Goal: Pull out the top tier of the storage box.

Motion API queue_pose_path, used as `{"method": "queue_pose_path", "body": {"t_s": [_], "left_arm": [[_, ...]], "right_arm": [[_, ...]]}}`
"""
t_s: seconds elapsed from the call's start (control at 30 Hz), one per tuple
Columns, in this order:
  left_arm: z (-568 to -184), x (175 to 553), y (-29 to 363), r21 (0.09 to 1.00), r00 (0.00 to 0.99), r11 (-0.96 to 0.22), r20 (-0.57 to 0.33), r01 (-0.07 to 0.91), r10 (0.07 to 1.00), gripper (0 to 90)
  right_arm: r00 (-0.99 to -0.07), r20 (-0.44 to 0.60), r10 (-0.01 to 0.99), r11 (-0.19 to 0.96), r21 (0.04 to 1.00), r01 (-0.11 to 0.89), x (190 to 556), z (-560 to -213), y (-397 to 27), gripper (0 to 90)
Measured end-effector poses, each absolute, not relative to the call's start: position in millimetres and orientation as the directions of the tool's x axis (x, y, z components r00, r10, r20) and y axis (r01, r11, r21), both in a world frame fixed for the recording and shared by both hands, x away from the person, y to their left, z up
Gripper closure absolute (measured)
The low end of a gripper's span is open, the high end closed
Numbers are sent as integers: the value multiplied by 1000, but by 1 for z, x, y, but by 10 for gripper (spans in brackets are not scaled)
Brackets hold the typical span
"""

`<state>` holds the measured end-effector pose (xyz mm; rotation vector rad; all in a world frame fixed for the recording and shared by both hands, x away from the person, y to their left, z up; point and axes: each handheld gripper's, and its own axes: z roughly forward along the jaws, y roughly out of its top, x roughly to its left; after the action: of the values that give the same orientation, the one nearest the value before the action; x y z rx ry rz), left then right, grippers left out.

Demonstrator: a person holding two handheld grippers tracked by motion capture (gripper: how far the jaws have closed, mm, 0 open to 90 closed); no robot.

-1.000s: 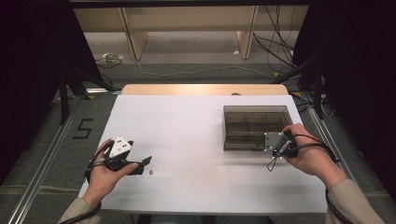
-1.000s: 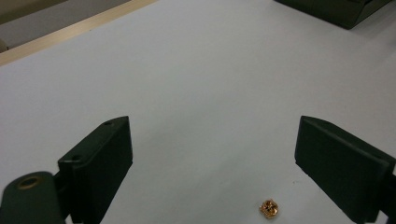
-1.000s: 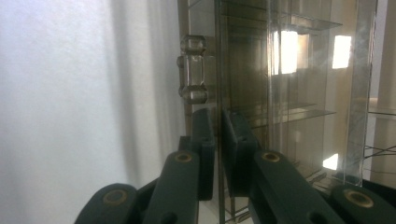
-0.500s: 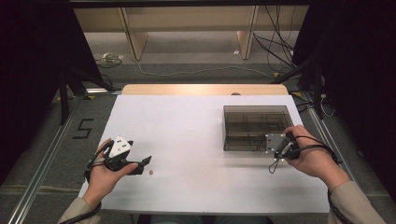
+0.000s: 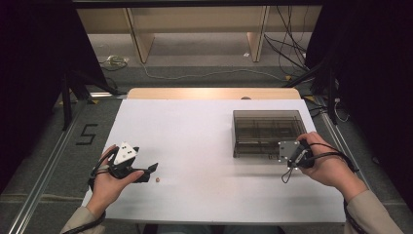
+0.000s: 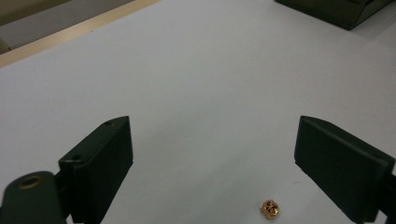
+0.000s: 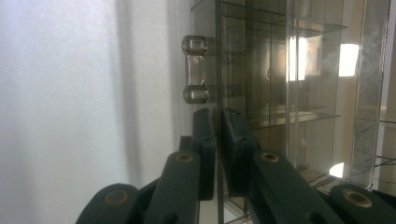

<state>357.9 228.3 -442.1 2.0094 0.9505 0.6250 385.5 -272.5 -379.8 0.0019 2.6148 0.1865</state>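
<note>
Your right gripper [image 7: 215,154] pinches the smoked box's [image 5: 265,131] front panel, centre-right; tugging may drag the box. Your left gripper [image 6: 212,163], jaws wide, holds nothing; the gold bead [image 6: 270,208], lower frame, may roll.

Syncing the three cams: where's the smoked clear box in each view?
High view: the smoked clear box sits right of centre on the white table, the right gripper at its near edge.
Left gripper view: just its corner at top right, far off.
Right gripper view: it takes up the right half, jaws shut on its front panel, below the clear handle.
Shared landmark: the white table.
</note>
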Motion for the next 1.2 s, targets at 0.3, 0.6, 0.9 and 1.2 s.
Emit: {"method": "queue_pose_path", "body": {"t_s": [0.3, 0.6, 0.9, 1.2], "left_arm": [[-442, 358, 228, 830, 593, -392, 93, 398, 800, 115], [-442, 358, 228, 830, 592, -390, 93, 398, 801, 115], [-441, 357, 229, 830, 592, -390, 93, 398, 801, 115], [-441, 357, 229, 832, 589, -387, 91, 398, 803, 115]], "right_arm": [[-868, -495, 28, 990, 132, -44, 383, -380, -274, 853], [-866, -499, 26, 990, 136, -48, 381, -380, -275, 853], [-871, -491, 25, 991, 125, -42, 380, -380, -275, 853], [-869, -494, 29, 990, 137, -45, 379, -380, -274, 854]]}}
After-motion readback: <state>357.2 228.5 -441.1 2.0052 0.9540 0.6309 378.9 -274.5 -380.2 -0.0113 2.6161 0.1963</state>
